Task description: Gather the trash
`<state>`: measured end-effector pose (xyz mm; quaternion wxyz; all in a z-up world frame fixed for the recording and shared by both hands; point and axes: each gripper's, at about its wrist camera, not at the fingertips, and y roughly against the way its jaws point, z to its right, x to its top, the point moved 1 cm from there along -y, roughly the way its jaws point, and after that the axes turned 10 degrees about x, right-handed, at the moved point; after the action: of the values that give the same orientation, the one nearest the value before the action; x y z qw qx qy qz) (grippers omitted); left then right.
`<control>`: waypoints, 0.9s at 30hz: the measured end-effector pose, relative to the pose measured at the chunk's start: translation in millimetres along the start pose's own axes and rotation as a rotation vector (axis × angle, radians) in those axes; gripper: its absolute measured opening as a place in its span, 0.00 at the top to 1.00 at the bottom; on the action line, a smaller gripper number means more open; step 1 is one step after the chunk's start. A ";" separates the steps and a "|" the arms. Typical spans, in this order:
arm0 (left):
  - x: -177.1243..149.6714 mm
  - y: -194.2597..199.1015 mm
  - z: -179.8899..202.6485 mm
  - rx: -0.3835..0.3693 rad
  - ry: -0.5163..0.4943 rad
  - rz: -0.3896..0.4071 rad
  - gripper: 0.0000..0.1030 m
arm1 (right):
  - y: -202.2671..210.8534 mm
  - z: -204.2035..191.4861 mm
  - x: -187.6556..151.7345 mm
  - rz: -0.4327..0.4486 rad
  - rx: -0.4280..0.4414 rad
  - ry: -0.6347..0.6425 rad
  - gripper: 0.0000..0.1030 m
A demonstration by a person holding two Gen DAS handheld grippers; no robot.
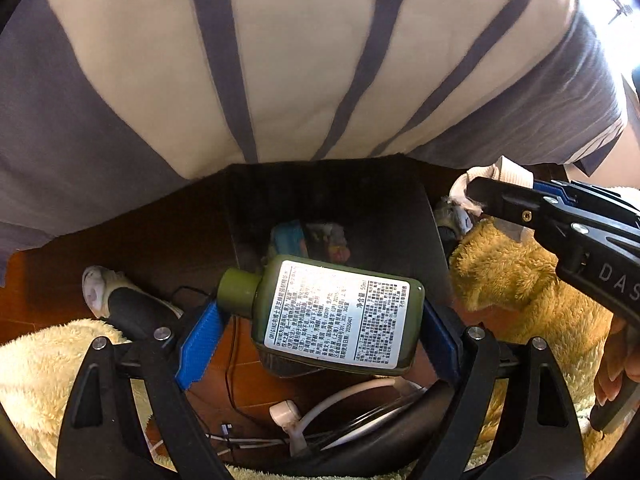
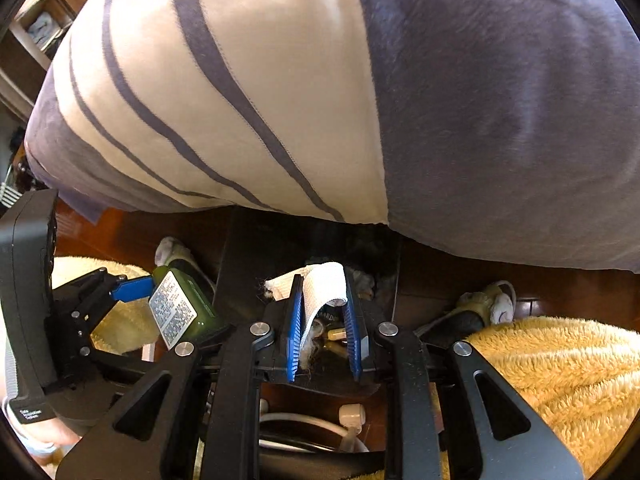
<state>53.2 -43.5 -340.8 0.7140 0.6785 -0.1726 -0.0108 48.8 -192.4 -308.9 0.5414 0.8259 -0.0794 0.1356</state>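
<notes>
- Bottle (image 1: 338, 312) first, nearest the left lens: a dark green bottle with a white printed label, pinched between the blue pads of the left tongs (image 1: 320, 336). Its long axis runs crosswise to the fingers, cap toward the left pad and base against the right pad.
- Right tongs (image 2: 324, 328) are drawn partly together on a strip of white cloth (image 2: 320, 284), likely a bandage or rag. The strip drapes over the tips, one end hanging down between the pads and the other sticking out to the left.
- Just beyond both loads stands a black bin (image 1: 332, 208), open-topped, on the wooden floor (image 1: 168, 240), with some coloured scraps (image 1: 308, 236) dimly visible at the bottom.
- The relation that matters: the bin mouth lies straight ahead of and below both tongs. The right pair looks about centred over it, while the bottle hangs at the near rim, slightly to the left.
- My judgement: the cloth is ready to drop, and the bottle needs a short push forward first.
- Flanking the bin are fluffy yellow slippers (image 2: 552, 364), with white cables (image 1: 340, 400) on the floor close in.
- Farthest up, the person's striped cream and grey shirt (image 1: 280, 60) fills the view.
</notes>
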 end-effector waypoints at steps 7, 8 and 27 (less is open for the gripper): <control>2.0 3.1 -0.9 0.016 0.003 0.010 0.08 | 1.8 5.1 8.1 0.005 -0.005 -0.016 0.51; 2.9 5.1 -1.7 0.019 0.005 0.016 0.08 | 3.0 5.7 8.7 0.009 -0.006 -0.018 0.49; 38.7 176.3 -31.6 0.145 0.099 0.458 0.08 | 157.5 5.2 32.0 0.420 -0.237 0.048 0.03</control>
<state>59.2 -8.7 -160.9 0.6549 0.6707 -0.2872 0.1969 36.2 -259.8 -163.5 0.5962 0.7185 -0.2520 0.2546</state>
